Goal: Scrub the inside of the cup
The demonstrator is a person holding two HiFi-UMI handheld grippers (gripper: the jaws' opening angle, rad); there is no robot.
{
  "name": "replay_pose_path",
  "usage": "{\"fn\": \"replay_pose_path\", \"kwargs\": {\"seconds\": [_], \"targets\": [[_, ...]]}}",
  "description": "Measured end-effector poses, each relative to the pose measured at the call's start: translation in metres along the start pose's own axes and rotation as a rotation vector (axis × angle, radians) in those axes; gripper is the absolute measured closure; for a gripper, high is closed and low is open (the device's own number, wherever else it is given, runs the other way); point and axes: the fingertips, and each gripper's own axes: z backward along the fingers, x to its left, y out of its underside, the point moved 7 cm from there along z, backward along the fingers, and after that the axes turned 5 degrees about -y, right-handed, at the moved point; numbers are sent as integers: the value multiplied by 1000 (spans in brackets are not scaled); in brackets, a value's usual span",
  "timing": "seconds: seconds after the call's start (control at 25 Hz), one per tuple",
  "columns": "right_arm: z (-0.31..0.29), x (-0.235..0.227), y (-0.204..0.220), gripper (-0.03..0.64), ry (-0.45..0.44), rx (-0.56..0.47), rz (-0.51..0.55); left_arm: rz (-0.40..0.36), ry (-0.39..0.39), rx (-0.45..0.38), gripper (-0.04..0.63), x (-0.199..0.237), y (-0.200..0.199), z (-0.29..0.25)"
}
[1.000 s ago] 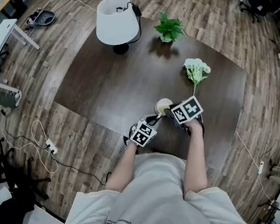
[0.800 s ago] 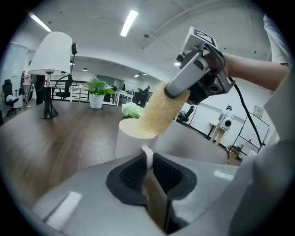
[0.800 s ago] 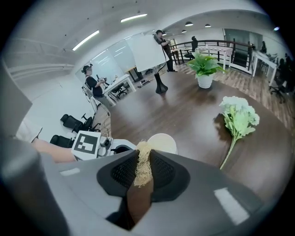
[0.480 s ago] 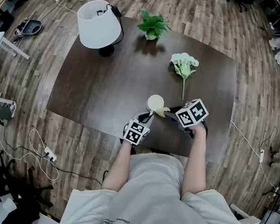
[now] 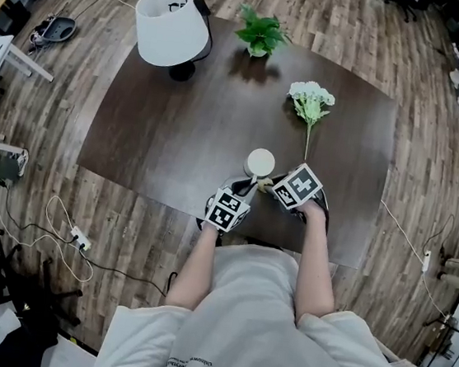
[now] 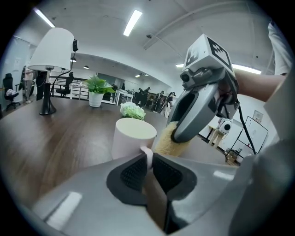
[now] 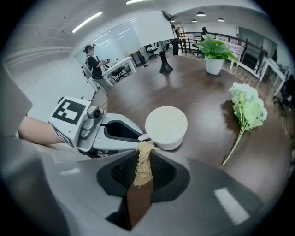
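The white cup (image 5: 260,162) stands upright on the dark worktop (image 5: 179,122), near its front edge. The left hand-held gripper (image 6: 148,159) is closed tight on the cup's handle (image 6: 146,154). The right hand-held gripper (image 7: 144,156) is closed on a yellow scrubber (image 7: 143,169), whose tip is just outside the cup, by its rim. Flowers (image 5: 310,102) lie behind the cup. A lamp (image 5: 174,26) and a plant (image 5: 262,33) stand far back.

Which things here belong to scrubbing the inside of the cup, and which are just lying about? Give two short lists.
In the job: cup, held by its handle in the left gripper; scrubber, pinched in the right gripper.

Lying about: lamp, potted plant, bunch of white flowers, all on the table.
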Motion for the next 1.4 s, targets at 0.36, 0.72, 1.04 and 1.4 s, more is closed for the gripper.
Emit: {"fn": "replay_pose_path", "kwargs": {"seconds": [0.36, 0.72, 1.04, 1.4], "targets": [[-9, -8, -9, 525, 14, 25, -49, -27, -18, -8, 554, 5, 1, 3], [-5, -6, -10, 525, 69, 151, 18, -13, 17, 5, 554, 4, 1, 4], [-24, -5, -12, 523, 48, 90, 3, -15, 24, 8, 554, 4, 1, 1], [-27, -13, -5, 523, 69, 84, -37, -7, 39, 7, 554, 1, 3, 0]]}}
